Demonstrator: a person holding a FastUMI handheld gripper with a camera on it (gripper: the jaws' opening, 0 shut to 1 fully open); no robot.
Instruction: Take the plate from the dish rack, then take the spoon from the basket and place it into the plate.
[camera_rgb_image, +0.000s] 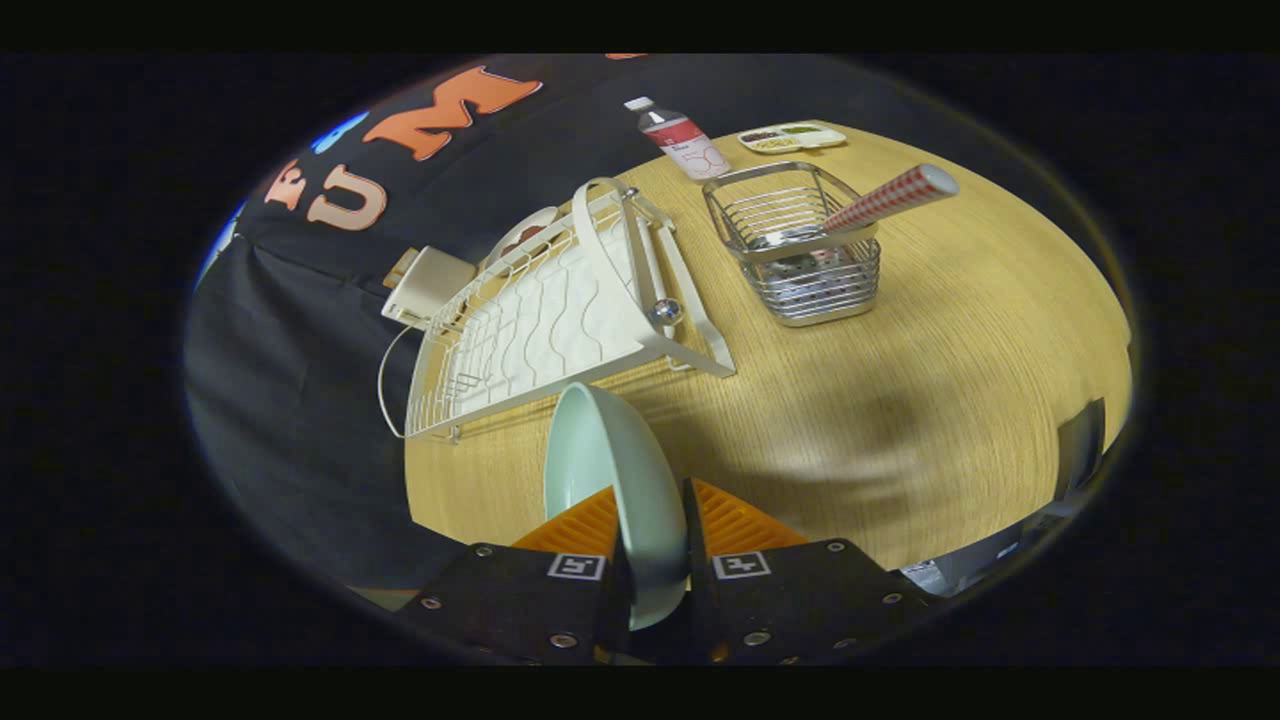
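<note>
The gripper (652, 530) clamps the pale plate (612, 480) edge-on, clear of the dish rack (540, 320), probably for setting on the tabletop (900, 400).

**Plate between the fingers, rack and basket beyond**

The plate (615, 470) stands on edge between the fingers of the gripper (650, 525), both of which press on it, above the desk (900, 350). Beyond the plate, to the left, the dish rack (550, 320) lies on the desk near the booth wall. To the right of the rack, apart from it, stands the basket (800, 250), with the spoon (885, 203) leaning in it, handle out over the right rim. Behind the basket stand a bottle (685, 140) and, to its right, a tray (792, 137).
</note>
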